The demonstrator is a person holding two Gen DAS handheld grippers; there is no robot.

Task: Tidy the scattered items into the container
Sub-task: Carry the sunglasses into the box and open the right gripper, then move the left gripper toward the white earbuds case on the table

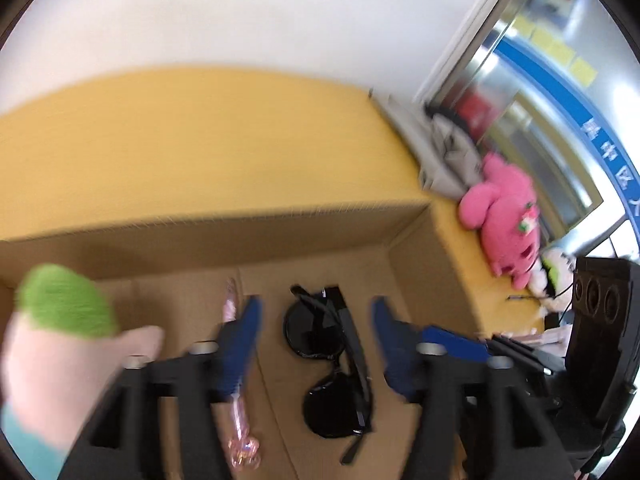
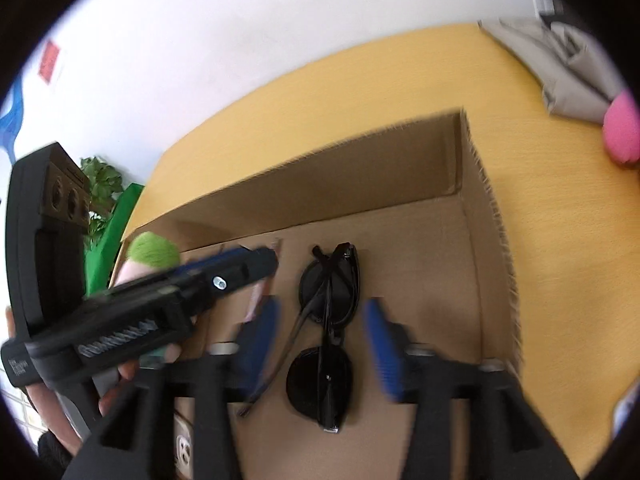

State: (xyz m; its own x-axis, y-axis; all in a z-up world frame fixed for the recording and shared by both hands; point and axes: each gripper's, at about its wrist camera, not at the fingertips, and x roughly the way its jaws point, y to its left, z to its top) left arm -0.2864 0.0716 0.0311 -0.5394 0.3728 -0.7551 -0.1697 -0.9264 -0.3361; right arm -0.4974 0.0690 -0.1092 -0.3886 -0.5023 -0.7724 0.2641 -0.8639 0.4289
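Both jaws parted above sunglasses [image 2: 326, 330] in cardboard box [image 2: 476, 240].

White letters stand on the blue band [image 1: 600, 136] by the window, but they are too blurry to read. The small white print on the black tool handle [image 2: 18, 368] is too blurry to read as well.

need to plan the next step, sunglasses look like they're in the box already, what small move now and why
Probably lift both grippers straight up out of the cardboard box. The black sunglasses lie folded on its floor, and the jaws of the right gripper and left gripper stand open around them without touching, so nothing is held.
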